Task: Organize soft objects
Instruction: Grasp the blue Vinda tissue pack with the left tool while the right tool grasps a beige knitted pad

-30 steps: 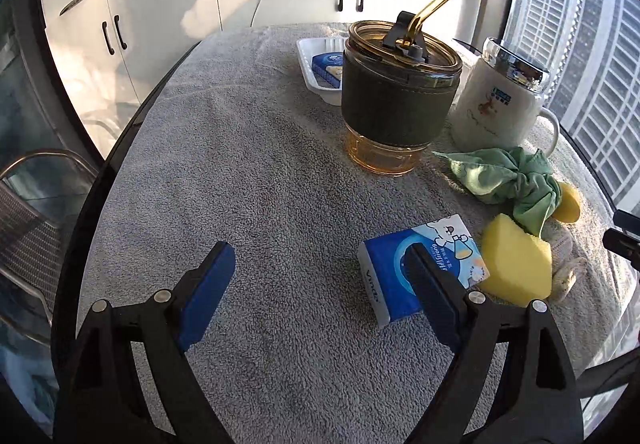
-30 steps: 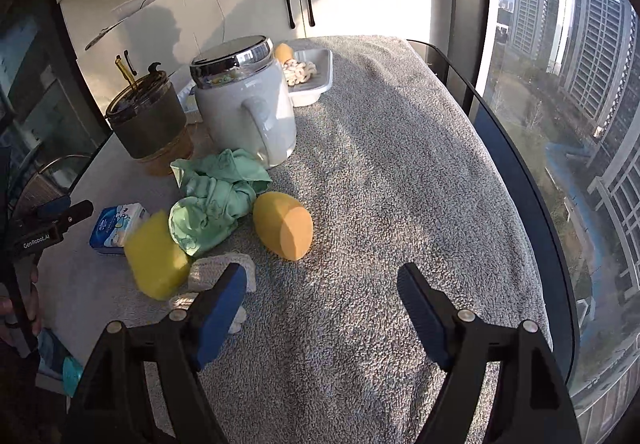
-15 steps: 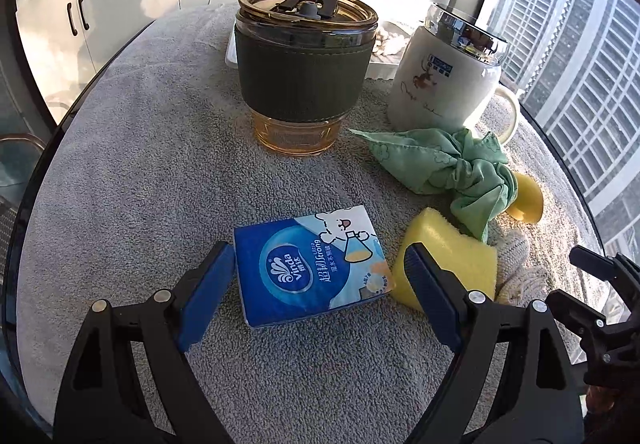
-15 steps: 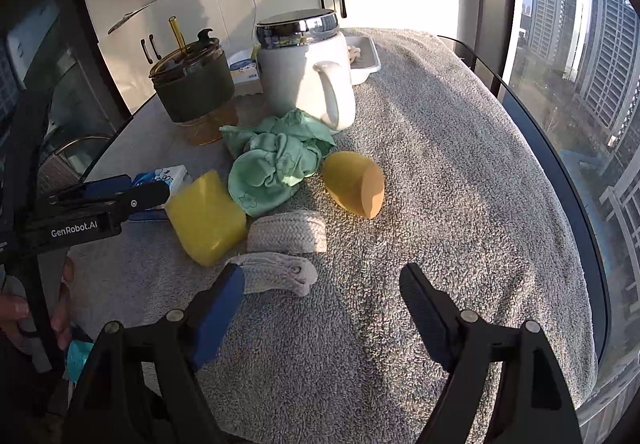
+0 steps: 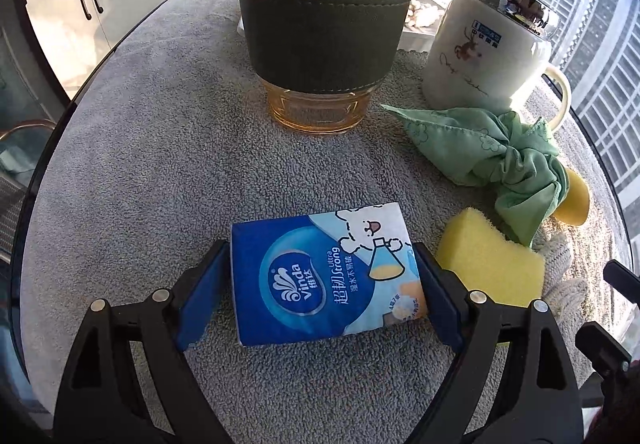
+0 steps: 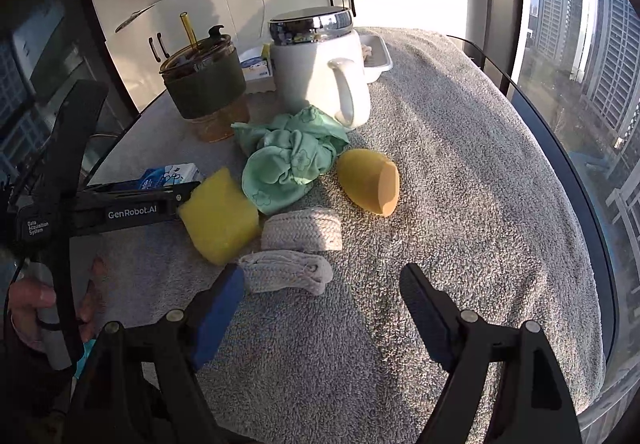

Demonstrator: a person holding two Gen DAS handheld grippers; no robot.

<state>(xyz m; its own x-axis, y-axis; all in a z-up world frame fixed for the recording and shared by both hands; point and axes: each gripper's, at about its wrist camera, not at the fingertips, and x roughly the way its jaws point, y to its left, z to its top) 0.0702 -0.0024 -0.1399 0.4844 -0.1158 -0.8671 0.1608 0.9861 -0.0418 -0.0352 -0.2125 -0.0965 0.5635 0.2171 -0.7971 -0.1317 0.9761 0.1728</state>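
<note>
A blue Vinda tissue pack [image 5: 326, 274] lies flat on the grey towel, and my left gripper [image 5: 320, 284] has a blue pad at each of its short sides, touching or nearly touching it. The pack also shows in the right wrist view [image 6: 170, 175]. Right of it lie a yellow sponge [image 5: 490, 260], a crumpled green cloth [image 5: 492, 152] and a yellow egg-shaped sponge [image 6: 370, 180]. Two beige knitted pieces [image 6: 296, 248] lie in front of my right gripper [image 6: 320, 308], which is open and empty above the towel.
A glass tumbler with a dark sleeve [image 5: 324, 32] and a white lidded mug [image 5: 488, 48] stand behind the soft things. White trays [image 6: 376, 56] sit at the back. The table edge [image 6: 560, 164] curves along the window side.
My left gripper has moved forward and down over the tissue pack, and its jaws have narrowed around it. My right gripper has drifted closer to the knitted pieces.
</note>
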